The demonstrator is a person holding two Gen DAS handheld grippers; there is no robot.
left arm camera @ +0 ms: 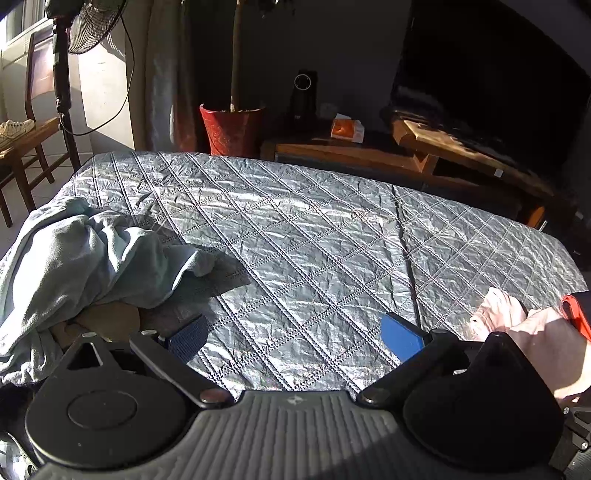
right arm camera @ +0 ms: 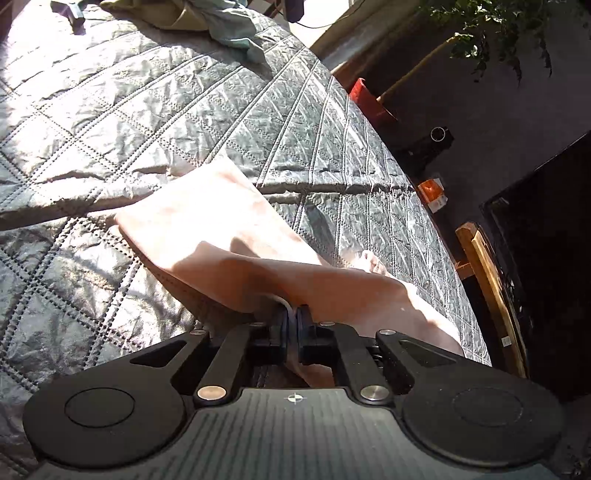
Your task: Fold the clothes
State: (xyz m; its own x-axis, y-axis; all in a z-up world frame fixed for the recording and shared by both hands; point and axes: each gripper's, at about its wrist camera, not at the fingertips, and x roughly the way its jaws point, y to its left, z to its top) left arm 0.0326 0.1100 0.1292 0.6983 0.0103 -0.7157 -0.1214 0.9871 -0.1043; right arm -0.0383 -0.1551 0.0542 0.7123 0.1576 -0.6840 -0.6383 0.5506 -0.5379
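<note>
A pale pink garment (right arm camera: 207, 229) lies on the grey quilted cover (right arm camera: 110, 110), stretched from my right gripper (right arm camera: 291, 325) out over the bed. The right gripper is shut on its near edge. In the left wrist view the pink garment (left arm camera: 517, 325) shows at the right edge. My left gripper (left arm camera: 295, 336) is open and empty above the quilt (left arm camera: 295, 229), with its blue pads (left arm camera: 400, 338) wide apart. A light blue-green garment (left arm camera: 74, 251) lies crumpled at the left, close to the left finger.
The blue-green garment also shows at the far end of the bed in the right wrist view (right arm camera: 232, 29), beside an olive cloth (right arm camera: 159, 14). Past the bed stand a red plant pot (left arm camera: 231, 129), a wooden table (left arm camera: 369, 151), a fan (left arm camera: 62, 74) and a chair (left arm camera: 22, 140).
</note>
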